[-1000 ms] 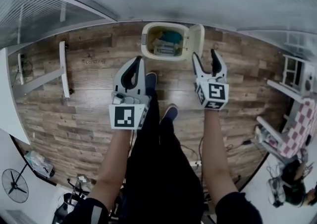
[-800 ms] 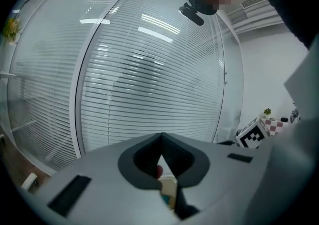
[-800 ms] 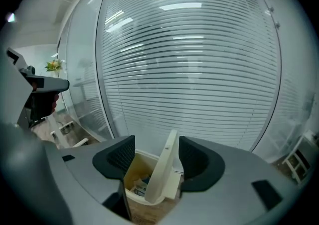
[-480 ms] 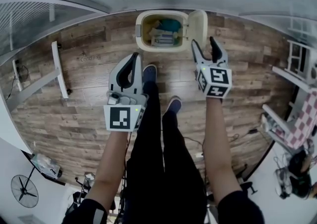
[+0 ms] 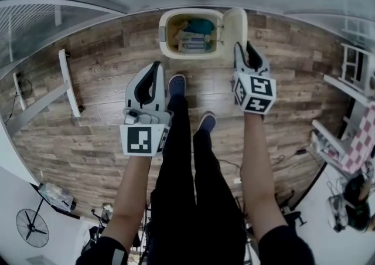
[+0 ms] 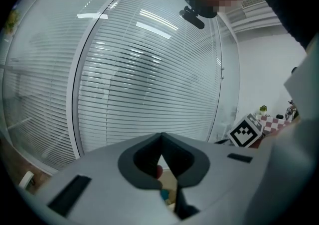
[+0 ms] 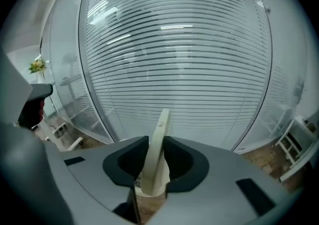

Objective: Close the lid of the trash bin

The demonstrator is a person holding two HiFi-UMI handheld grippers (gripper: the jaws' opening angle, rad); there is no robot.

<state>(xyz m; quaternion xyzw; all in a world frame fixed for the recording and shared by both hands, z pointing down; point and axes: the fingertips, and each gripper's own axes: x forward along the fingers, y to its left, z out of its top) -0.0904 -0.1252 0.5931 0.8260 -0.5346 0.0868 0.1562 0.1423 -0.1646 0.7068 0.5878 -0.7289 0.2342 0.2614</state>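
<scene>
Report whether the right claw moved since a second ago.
Yes: the right claw advanced onto the upright lid of the trash bin; its jaws have just been closing around that lid.

This looks like an office-type room that serves as a test or recording space, not a home. Two sides are closed by glass partition walls (image 6: 149, 79) with thin horizontal blinds behind the glass, as is usual in offices, and long ceiling lights are reflected in them. The floor (image 5: 88, 135) is of wood-look planks. A standing fan (image 5: 31, 227) is in one corner and loose cables (image 5: 284, 157) lie on the floor. A white metal frame (image 5: 65, 82) lies near the partition, and a white rack (image 5: 354, 61) stands at the other side beside a pink checkered cloth (image 5: 364, 138). A cream trash bin (image 5: 164, 34) stands against the glass wall.
</scene>
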